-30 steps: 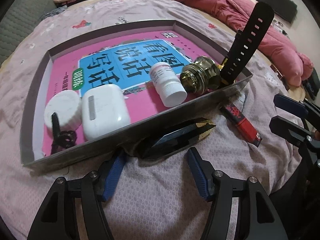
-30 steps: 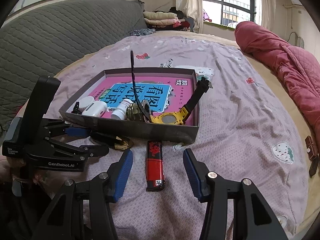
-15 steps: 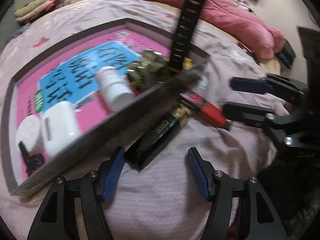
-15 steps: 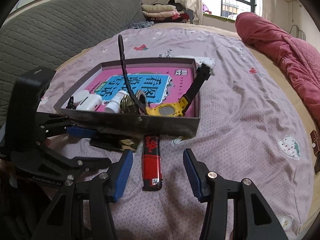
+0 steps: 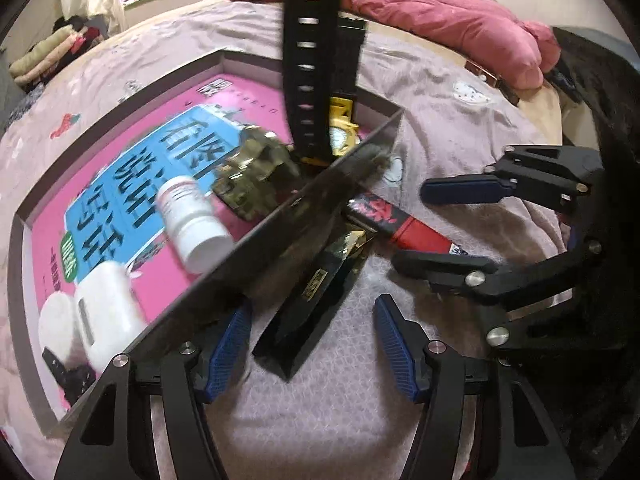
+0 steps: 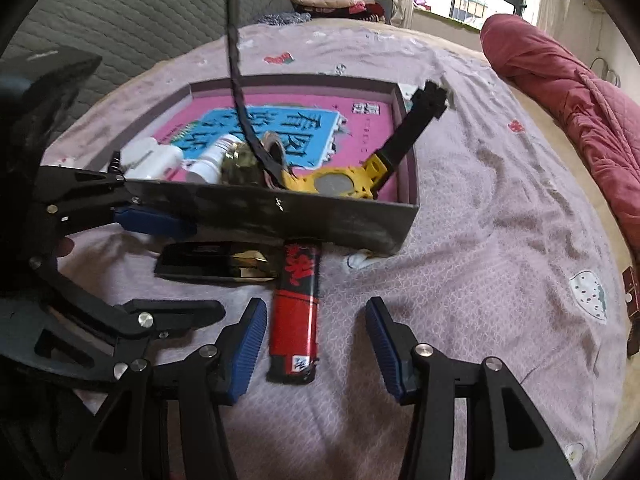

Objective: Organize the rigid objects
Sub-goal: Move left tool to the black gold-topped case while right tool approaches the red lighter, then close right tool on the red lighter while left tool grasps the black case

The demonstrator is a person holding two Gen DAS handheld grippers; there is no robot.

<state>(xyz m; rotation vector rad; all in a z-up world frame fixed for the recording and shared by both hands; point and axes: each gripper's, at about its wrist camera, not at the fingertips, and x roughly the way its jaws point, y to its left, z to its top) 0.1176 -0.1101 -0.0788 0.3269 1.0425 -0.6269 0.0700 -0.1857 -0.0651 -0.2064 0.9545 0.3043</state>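
- On the bed, over a pale purple patterned sheet (image 6: 480, 264), lies a shallow grey tray (image 6: 280, 212) lined with a pink and blue printed sheet.
- Inside the tray: a yellow watch (image 6: 336, 184) with black straps, one strap standing upright; a greenish round knob (image 5: 256, 176); a white pill bottle (image 5: 192, 220) lying on its side; a white earbud case (image 5: 106, 312); a white round lid beside it.
- Just outside the tray's near wall, on the sheet, lies a red and black lighter (image 6: 296, 308), its far end at the wall.
- Beside the lighter lies a black and gold clipper (image 6: 212, 264), tip touching or nearly touching it; I cannot tell which.
- The right claw (image 6: 316, 344) stands wide, blue pads either side of the lighter's near end, not pressing on it.
- The left claw (image 5: 312, 340) stands wide too, astride the clipper's near end without gripping; one finger sits against the tray wall.
- A red quilted blanket (image 6: 568, 76) lies at the bed's far side.
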